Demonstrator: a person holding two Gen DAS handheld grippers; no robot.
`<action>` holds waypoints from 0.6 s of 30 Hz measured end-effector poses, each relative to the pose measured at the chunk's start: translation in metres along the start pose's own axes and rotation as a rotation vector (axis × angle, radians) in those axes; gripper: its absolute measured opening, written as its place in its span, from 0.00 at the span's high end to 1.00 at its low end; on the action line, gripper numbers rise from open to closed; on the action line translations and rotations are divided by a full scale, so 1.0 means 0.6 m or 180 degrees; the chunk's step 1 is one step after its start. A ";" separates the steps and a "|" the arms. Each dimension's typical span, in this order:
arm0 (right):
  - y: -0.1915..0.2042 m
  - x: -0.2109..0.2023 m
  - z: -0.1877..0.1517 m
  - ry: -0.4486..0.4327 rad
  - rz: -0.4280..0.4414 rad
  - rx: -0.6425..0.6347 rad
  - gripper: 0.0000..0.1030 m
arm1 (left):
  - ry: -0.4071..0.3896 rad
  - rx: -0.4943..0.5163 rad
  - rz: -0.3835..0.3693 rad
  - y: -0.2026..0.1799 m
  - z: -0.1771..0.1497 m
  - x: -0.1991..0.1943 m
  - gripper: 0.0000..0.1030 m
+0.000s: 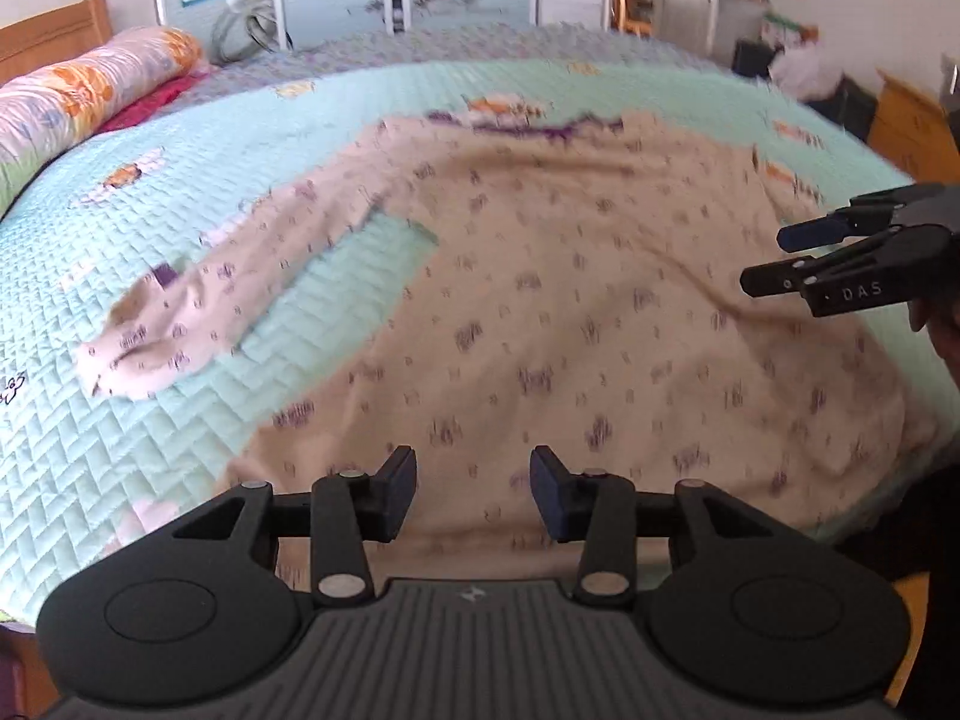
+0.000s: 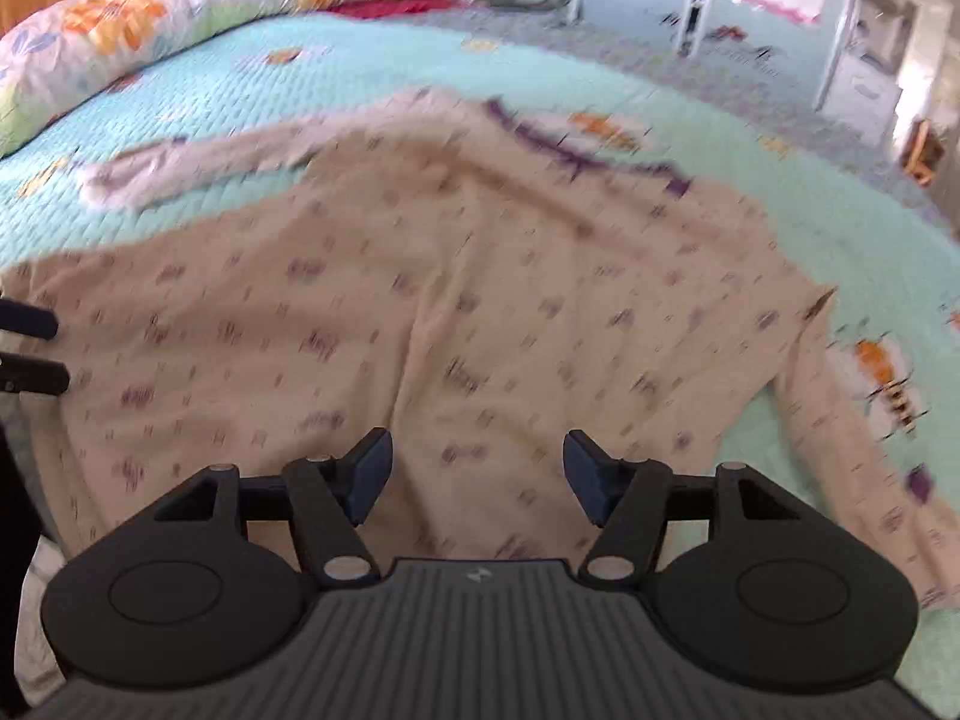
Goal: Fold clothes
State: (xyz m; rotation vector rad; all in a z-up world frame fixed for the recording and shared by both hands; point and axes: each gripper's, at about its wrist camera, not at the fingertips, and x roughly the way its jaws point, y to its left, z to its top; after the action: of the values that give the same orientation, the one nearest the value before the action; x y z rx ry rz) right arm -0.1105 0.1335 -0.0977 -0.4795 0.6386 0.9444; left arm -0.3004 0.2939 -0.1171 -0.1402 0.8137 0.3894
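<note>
while your left gripper (image 1: pixel 474 492) and right gripper (image 2: pixel 477 474) hover spread and empty above the long-sleeved top (image 1: pixel 540 300), a deep pinch could snag the quilt (image 1: pixel 150 420) too.

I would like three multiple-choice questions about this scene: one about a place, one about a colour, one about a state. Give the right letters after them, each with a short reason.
1. Where does the shirt lie?
A. on the bed
B. on a chair
C. in a basket

2. What colour is the trim at the shirt's collar?
A. red
B. purple
C. black

3. How does the left claw stand?
A. shut on the shirt
B. shut on nothing
C. open, holding nothing

Answers:
1. A, since the shirt is spread on the green quilt of the bed.
2. B, since a purple band runs along the collar's edge.
3. C, since its two fingers stand apart above the hem with no cloth between them. The right claw is open as well.
</note>
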 end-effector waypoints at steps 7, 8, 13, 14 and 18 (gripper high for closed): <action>0.022 0.097 0.119 -0.0126 0.0070 0.0554 0.20 | -0.0239 -0.0231 0.0048 0.015 0.012 -0.009 0.55; 0.033 0.121 0.117 0.0071 0.0150 0.0648 0.21 | -0.0273 -0.0264 0.0055 0.017 0.014 -0.010 0.54; 0.121 0.129 0.054 0.0385 0.0321 0.0320 0.20 | -0.0349 -0.0466 0.0105 0.039 0.013 -0.011 0.51; 0.129 0.114 0.039 0.0388 0.0370 0.0223 0.20 | -0.0335 -0.0531 0.0111 0.046 0.010 -0.008 0.51; 0.102 0.043 -0.012 0.0335 0.0766 0.0435 0.20 | -0.0348 -0.0726 0.0110 0.064 0.008 -0.001 0.51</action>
State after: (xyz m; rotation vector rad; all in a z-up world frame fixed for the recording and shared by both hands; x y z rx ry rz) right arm -0.1539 0.1752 -0.1271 -0.3366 0.8643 1.0990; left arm -0.3126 0.3306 -0.1123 -0.3150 0.6632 0.5179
